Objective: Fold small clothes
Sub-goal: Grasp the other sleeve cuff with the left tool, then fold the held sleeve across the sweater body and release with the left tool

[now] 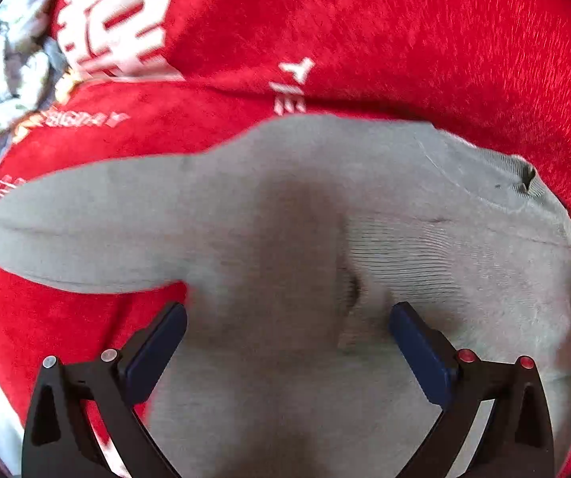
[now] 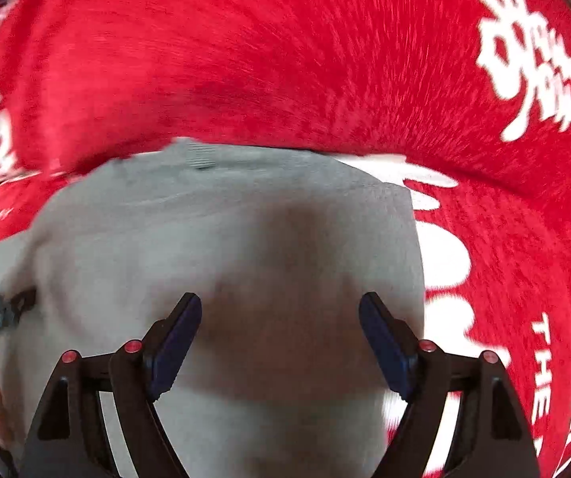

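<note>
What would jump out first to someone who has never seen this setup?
A vivid red cloth with white lettering fills both views. On it lies a grey garment, one sleeve stretching left in the left wrist view. Low in each view, a black tool stands open above the grey: left tool, right tool.

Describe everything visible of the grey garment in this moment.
The grey garment is a small knitted top of soft, plain light-grey fabric. It lies spread fairly flat on a red blanket with white lettering. One sleeve reaches out to the left in the left wrist view; a ribbed edge shows upper right. Both the left gripper and right gripper hover open above it, gripping nothing.
</note>
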Demonstrator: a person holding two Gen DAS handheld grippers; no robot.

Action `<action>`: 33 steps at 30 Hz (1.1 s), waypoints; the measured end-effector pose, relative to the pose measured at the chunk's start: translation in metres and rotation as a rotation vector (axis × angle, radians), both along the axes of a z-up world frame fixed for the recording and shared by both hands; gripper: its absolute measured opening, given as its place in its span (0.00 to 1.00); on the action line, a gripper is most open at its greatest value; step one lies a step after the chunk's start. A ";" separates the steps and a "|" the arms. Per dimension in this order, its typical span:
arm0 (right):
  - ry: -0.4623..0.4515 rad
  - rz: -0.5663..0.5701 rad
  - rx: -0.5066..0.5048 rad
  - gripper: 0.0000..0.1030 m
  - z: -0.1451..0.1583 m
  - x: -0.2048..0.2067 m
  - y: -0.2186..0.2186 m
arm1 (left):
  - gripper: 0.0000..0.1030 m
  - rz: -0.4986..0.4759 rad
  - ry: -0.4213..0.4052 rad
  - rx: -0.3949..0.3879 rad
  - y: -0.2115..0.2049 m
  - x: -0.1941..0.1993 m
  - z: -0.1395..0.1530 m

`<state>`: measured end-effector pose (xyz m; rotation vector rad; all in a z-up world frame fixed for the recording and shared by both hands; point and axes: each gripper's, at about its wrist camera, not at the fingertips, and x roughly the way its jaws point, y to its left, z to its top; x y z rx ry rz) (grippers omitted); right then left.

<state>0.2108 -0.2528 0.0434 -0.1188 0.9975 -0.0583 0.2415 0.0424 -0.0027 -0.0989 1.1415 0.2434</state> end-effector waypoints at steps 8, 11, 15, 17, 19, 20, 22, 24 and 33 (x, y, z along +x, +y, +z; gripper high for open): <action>0.001 0.149 0.007 0.82 -0.006 -0.057 0.061 | 0.99 0.293 -0.075 -0.010 0.137 -0.044 0.017; 0.030 0.210 -0.014 0.82 -0.018 -0.063 0.083 | 0.99 0.534 -0.076 -0.122 0.221 -0.069 0.009; 0.046 0.273 -0.035 0.82 -0.024 -0.069 0.114 | 0.99 0.763 -0.134 -0.254 0.301 -0.095 -0.004; 0.049 0.297 -0.053 0.82 -0.025 -0.072 0.126 | 0.99 0.764 -0.160 -0.250 0.316 -0.094 0.000; 0.053 0.315 -0.076 0.82 -0.026 -0.075 0.137 | 0.99 0.732 -0.162 -0.282 0.335 -0.080 -0.002; 0.056 0.321 -0.084 0.82 -0.026 -0.077 0.141 | 0.99 0.725 -0.167 -0.277 0.342 -0.074 -0.001; 0.064 0.328 -0.095 0.82 -0.026 -0.078 0.146 | 0.99 0.717 -0.166 -0.273 0.356 -0.064 -0.001; 0.068 0.329 -0.105 0.82 -0.026 -0.078 0.149 | 0.99 0.707 -0.179 -0.277 0.366 -0.057 0.000; 0.072 0.294 -0.061 0.82 -0.022 -0.060 0.153 | 0.14 0.616 -0.213 -0.269 0.360 -0.059 0.014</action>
